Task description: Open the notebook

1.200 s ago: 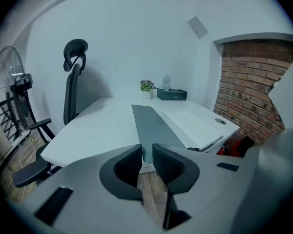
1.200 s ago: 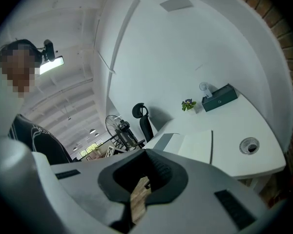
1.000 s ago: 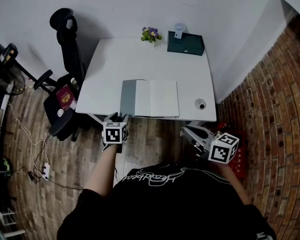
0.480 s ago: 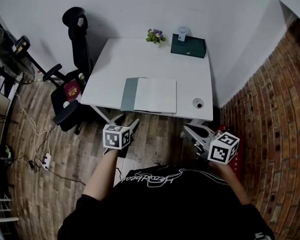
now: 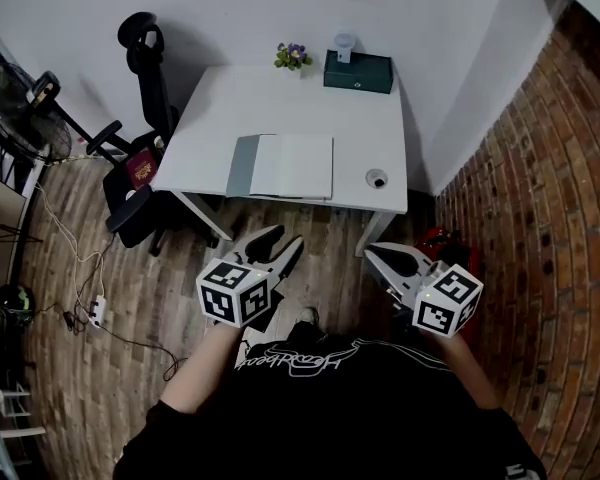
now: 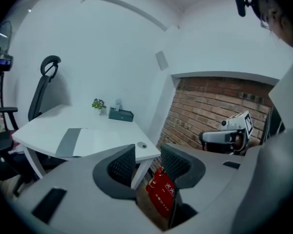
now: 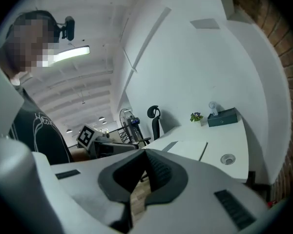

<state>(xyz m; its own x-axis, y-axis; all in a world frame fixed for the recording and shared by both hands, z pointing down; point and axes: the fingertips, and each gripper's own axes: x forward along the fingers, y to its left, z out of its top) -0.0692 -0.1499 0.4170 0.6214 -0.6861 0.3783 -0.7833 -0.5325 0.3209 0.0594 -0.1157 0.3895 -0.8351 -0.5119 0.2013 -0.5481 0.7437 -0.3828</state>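
The notebook [image 5: 280, 166] was judged light and thin, with a floppy cover and soft pages. It was seen lying flat on the white table [image 5: 365, 118], so little edge was offered for a pinch. On that smooth top it was expected to slide if pushed from the side. A hold was judged best at a free corner of the cover, away from the grey strip, which was taken for the spine side. Only a shallow pinch was thought needed, or several pages would be caught. Whether it was already open could not be told.

The left gripper [image 6: 147, 161] was seen with its jaws apart, having just been closing. Nothing was held between them; only a red thing [image 6: 161, 194] on the floor was seen through the gap. The right gripper [image 7: 145, 161] was seen with its jaws pressed together and empty.

The notebook was found ahead of both grippers and well apart from them. It was placed ahead and to the left of the left jaws, and ahead and to the right of the right jaws. Both grippers were held off the table's near edge, over the floor. No contact with the notebook was seen.
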